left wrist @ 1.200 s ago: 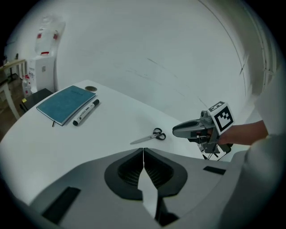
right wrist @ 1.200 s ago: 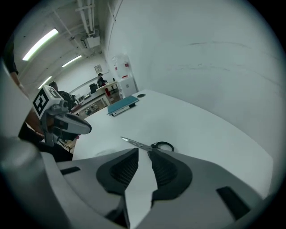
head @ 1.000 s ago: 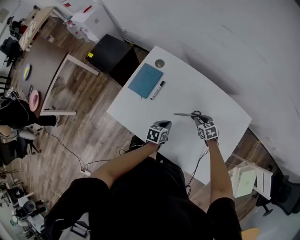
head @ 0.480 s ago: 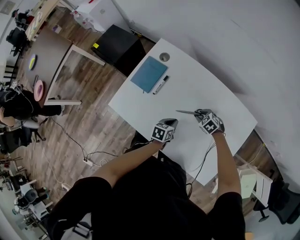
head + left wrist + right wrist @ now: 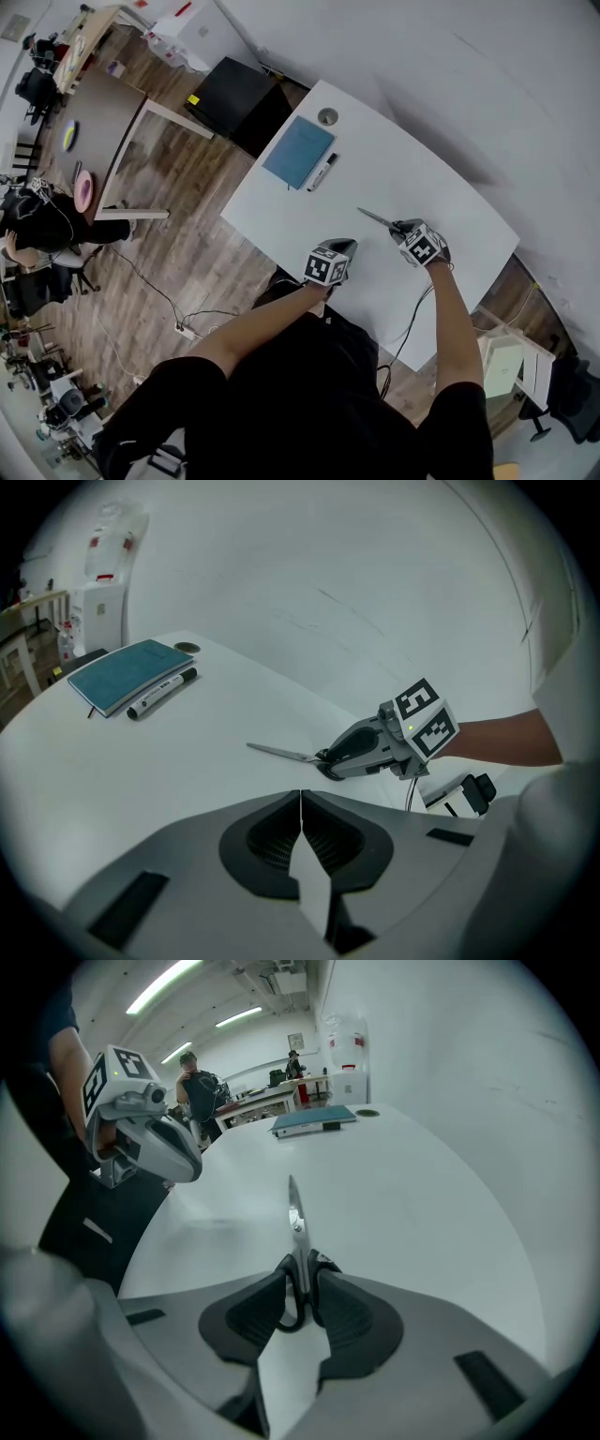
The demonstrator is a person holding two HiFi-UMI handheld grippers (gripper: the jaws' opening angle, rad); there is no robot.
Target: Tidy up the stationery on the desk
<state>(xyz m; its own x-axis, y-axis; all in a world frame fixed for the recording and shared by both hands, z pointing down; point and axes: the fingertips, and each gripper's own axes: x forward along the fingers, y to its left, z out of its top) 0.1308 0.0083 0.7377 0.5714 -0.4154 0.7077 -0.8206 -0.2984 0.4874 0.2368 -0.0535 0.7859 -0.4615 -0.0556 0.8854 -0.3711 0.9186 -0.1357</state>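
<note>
1. Two grippers are in view. The right gripper (image 5: 301, 1271) is clamped on the handle of the scissors (image 5: 294, 1211). Its jaws have just been closing a little, with the handle loops between the pads.
2. The left gripper (image 5: 300, 795) has its jaws together with nothing between them. It hangs above the near edge of the desk (image 5: 412, 178), close to the right gripper but apart from it.
3. The scissors sit at the near right part of the desk. The blades are closed and point away from the person. Whether the tip touches the desk cannot be told.
4. Likely fault: the grip is on the handle only, so the long blades may pivot or slip in the pads during a lift or a turn.
5. Likely fault: a low carry may drag the tip across the desk, and a swing to the left may bring it against the left gripper.
6. The desk is white and mostly bare. A blue notebook (image 5: 298, 152) and a marker (image 5: 322, 172) lie side by side at the far left corner, well apart from the scissors. A round cable hole (image 5: 327, 116) lies beyond them.
7. The room has a wooden floor (image 5: 178, 216), a black cabinet (image 5: 234, 98) beside the far end of the desk, and a white wall (image 5: 469, 66) behind it.
</note>
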